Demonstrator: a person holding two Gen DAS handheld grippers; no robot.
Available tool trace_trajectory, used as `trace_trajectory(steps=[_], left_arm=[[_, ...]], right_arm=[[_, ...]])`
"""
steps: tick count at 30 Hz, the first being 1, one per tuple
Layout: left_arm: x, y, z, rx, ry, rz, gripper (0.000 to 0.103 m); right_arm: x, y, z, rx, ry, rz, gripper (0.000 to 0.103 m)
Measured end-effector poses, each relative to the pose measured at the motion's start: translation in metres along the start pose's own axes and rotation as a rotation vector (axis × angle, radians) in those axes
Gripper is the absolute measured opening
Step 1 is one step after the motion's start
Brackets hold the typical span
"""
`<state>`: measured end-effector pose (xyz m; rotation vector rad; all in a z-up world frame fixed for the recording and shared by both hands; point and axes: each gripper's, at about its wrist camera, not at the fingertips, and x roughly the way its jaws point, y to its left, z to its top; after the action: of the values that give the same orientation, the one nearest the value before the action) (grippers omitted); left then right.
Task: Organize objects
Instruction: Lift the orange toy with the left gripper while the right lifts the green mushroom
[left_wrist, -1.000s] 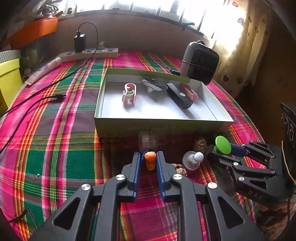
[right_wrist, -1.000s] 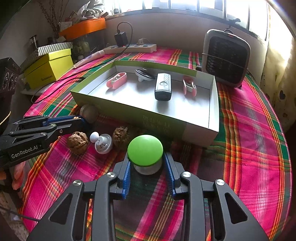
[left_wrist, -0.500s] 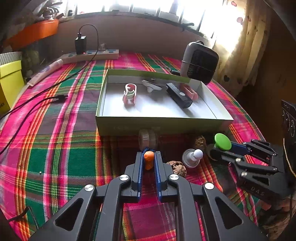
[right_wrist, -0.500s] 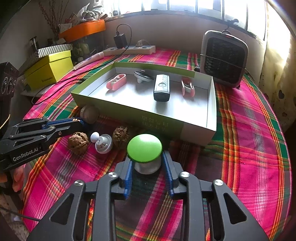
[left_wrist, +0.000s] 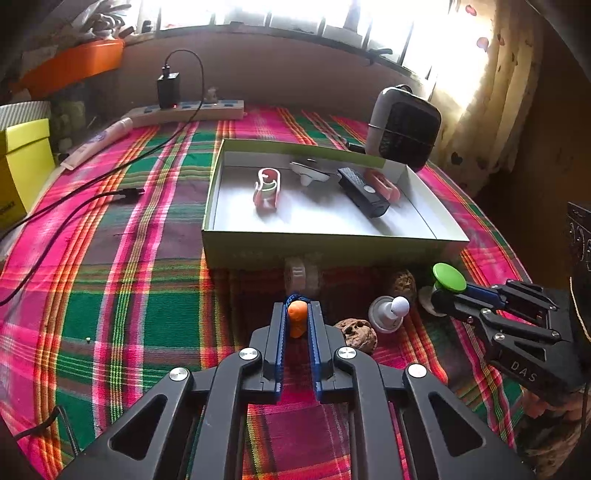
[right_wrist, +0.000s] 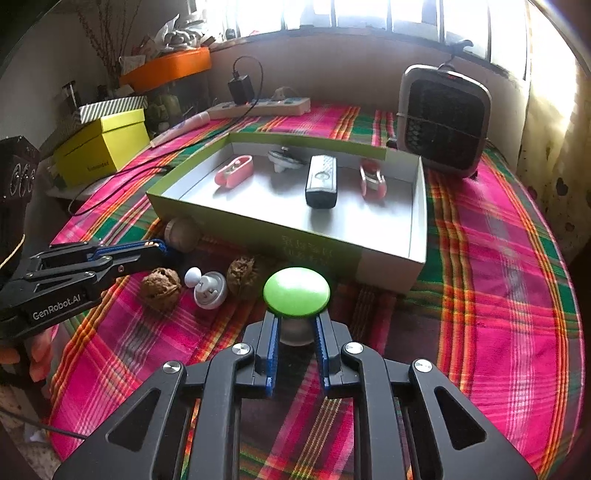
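Observation:
My left gripper (left_wrist: 296, 314) is shut on a small orange figure with a blue cord (left_wrist: 296, 322), held just above the plaid cloth in front of the open green box (left_wrist: 332, 248). My right gripper (right_wrist: 295, 325) is shut on the grey stem of a green-capped mushroom toy (right_wrist: 296, 291); it also shows in the left wrist view (left_wrist: 448, 277). The box (right_wrist: 314, 251) holds two pink clips (right_wrist: 233, 171), a grey spinning top (right_wrist: 285, 158) and a black remote (right_wrist: 321, 181).
Two walnuts (right_wrist: 160, 286) (right_wrist: 242, 269), a white knob toy (right_wrist: 208, 287) and a wooden yo-yo (right_wrist: 181, 233) lie before the box. A small heater (right_wrist: 443, 120) stands back right. A power strip (left_wrist: 192, 110), cables (left_wrist: 74, 199) and yellow boxes (right_wrist: 105, 146) sit left.
My left fingers have closed tighter on the orange figure and lifted it back slightly. My right gripper has closed on the mushroom toy's stem and raised it a little.

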<state>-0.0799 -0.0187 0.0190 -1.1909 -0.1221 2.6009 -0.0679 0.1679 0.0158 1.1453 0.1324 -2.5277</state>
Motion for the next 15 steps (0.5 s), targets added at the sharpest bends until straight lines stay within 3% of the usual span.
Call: trace_trajectory(steps=[15], left_arm=[[-0.0084,0.0024,0.0006,-0.007,-0.018,0.002,0.01]], right_arm=[[-0.0081,0.0006,-0.0016,0.004,-0.037,0.02,0.018]])
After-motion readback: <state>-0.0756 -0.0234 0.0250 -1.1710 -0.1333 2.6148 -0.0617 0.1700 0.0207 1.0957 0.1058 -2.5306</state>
